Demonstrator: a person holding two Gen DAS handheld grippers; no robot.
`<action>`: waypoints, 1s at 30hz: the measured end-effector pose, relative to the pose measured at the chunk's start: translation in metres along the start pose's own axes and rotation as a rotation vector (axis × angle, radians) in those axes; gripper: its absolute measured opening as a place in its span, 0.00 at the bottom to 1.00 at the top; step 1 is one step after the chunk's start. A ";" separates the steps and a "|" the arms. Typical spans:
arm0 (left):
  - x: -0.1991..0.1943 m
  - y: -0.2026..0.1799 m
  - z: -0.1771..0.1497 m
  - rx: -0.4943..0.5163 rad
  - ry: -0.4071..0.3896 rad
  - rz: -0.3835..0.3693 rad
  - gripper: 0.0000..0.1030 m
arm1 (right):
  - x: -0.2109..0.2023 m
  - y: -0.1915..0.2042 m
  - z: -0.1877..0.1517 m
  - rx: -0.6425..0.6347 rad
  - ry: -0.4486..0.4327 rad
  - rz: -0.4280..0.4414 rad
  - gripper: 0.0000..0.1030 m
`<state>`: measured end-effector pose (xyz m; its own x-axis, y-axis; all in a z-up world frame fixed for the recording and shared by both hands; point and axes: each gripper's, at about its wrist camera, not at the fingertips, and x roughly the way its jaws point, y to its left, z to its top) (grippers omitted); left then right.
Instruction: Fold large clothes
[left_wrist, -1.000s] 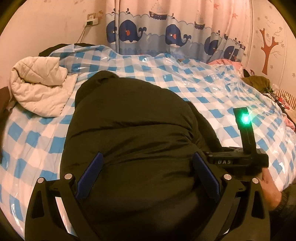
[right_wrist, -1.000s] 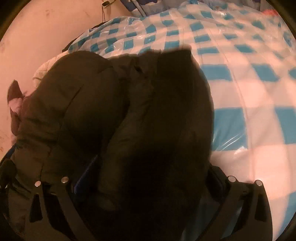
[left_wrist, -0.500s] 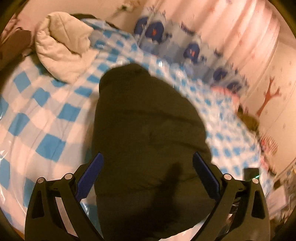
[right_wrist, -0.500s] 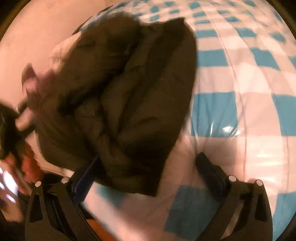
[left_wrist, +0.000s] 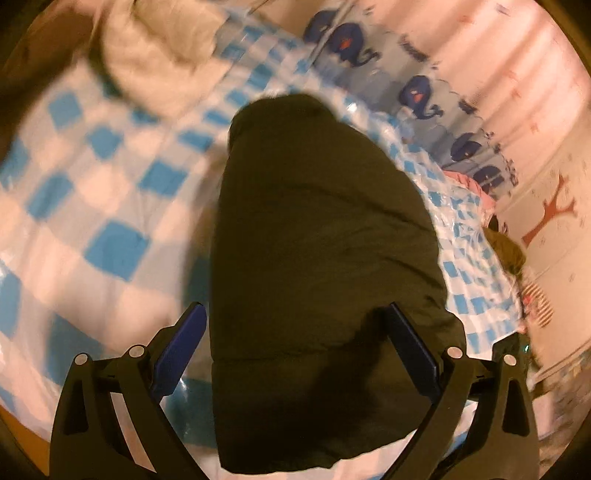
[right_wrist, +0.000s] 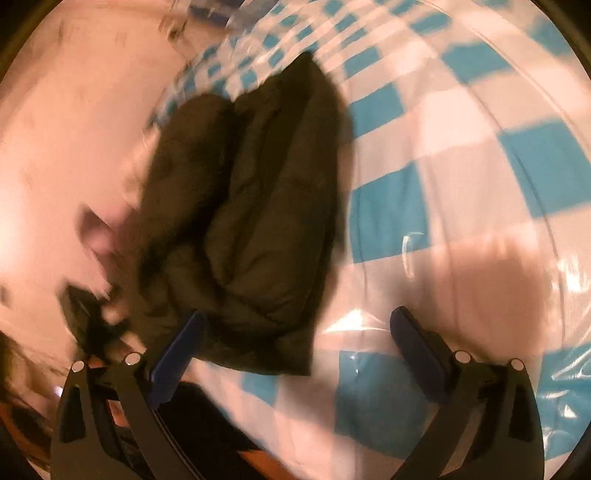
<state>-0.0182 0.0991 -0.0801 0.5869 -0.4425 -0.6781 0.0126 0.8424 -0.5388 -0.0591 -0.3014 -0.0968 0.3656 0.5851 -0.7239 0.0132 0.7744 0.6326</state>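
dark olive-black puffy jacket (left_wrist: 325, 236), blue-white checked bed cover (left_wrist: 118, 206), cream quilted blanket (left_wrist: 159, 55), navy whales on pale blue-pink curtain (left_wrist: 417, 92), blue gripper pads (left_wrist: 181, 347)

This is a bedroom in a home. A bed (left_wrist: 92, 206) fills most of both views, spread with a blue-and-white checked cover under a glossy clear plastic sheet. A cream quilted blanket (left_wrist: 159, 62) is bunched at the upper left of the left wrist view. Across the top right hangs a curtain (left_wrist: 424, 85) printed with blue whales, and at the right edge a pale wall carries a red-brown tree decal (left_wrist: 550, 218). Warm, dim indoor light tints everything.
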 end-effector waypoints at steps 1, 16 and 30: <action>0.005 0.002 -0.001 -0.013 0.017 -0.003 0.91 | 0.007 0.009 -0.001 -0.045 0.014 -0.042 0.95; 0.051 0.030 0.076 -0.081 0.084 -0.019 0.91 | 0.032 -0.021 0.059 0.149 -0.010 0.170 0.95; 0.055 -0.017 0.061 0.108 0.203 -0.092 0.93 | 0.094 0.066 0.044 0.017 0.191 0.399 0.95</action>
<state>0.0631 0.0789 -0.0773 0.4046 -0.5622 -0.7213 0.1517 0.8191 -0.5533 0.0176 -0.2053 -0.1109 0.1669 0.8729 -0.4586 -0.0788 0.4754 0.8762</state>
